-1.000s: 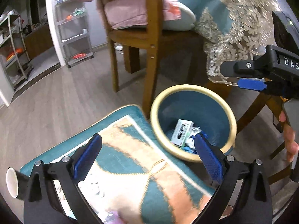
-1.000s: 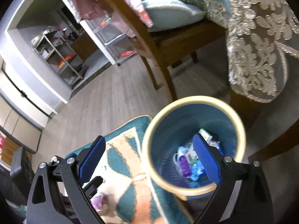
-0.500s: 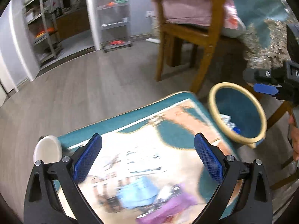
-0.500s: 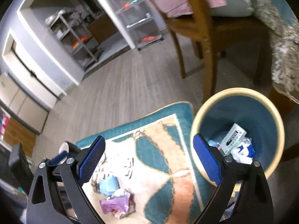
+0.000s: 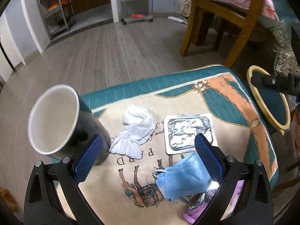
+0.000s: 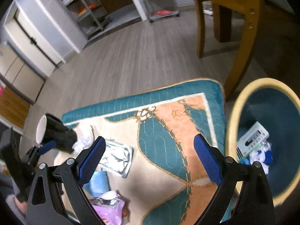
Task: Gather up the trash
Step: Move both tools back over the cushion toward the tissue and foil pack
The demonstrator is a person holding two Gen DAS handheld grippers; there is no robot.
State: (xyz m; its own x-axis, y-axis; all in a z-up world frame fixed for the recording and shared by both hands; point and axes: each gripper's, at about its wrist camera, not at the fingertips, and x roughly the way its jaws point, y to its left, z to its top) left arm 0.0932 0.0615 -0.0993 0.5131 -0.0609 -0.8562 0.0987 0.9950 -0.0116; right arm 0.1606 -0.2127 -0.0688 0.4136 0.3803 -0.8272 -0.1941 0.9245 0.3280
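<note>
Left wrist view showed the left gripper (image 5: 148,156) spread wide over the mask (image 5: 182,176) — closing carelessly could topple the cup (image 5: 61,123).

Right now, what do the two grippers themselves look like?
Both are black frames with triangular cut-outs and round silver bolts. The left gripper and right gripper each carry two flat fingers faced with blue mesh-textured pads. No cables or sleeves show.
</note>
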